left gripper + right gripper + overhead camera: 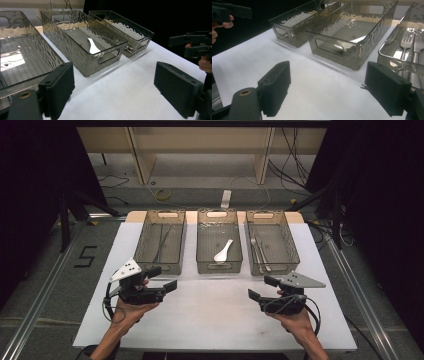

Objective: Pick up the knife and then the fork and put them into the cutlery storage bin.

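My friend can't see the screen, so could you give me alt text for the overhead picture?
Two hands hold open black tongs, left and right, above a white table. Behind them stand three clear bins: the left bin holds dark thin utensils, the middle bin a white spoon, the right bin metal cutlery.
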`<state>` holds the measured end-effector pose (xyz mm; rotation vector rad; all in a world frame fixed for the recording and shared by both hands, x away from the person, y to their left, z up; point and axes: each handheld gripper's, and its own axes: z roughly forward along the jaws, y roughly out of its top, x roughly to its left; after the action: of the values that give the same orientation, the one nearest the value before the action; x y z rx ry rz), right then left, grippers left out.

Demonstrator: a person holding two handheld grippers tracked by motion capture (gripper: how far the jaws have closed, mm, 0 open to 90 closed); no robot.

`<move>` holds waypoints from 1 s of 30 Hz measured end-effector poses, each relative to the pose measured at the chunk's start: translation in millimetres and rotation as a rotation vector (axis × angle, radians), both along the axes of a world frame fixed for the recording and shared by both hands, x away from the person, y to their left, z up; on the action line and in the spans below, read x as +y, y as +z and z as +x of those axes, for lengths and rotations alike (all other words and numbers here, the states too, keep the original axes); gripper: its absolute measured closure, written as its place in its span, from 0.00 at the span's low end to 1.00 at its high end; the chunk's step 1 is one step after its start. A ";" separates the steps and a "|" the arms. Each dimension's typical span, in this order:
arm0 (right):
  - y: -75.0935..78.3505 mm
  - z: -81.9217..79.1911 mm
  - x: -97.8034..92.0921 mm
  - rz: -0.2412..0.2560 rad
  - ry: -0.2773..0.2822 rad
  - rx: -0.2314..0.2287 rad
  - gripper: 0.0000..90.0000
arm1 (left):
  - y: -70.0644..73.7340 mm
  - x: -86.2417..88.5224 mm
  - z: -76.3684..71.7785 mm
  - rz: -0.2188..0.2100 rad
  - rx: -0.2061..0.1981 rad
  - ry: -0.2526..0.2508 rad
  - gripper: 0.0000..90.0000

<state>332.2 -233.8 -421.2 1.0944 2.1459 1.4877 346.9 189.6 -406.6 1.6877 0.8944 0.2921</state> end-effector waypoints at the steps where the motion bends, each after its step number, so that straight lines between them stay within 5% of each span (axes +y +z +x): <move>1: -0.7 -1.7 -0.8 -0.004 -0.001 -0.004 0.24 | 0.0 0.0 0.0 -0.001 0.000 -0.001 0.18; 30: -12.9 -19.6 -14.7 -0.002 -0.037 -0.007 0.21 | -1.3 -2.0 -1.3 -0.009 0.013 -0.018 0.18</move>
<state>312.6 -248.4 -434.1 1.1201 2.1107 1.4708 345.6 187.5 -407.9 1.6902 0.8882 0.2643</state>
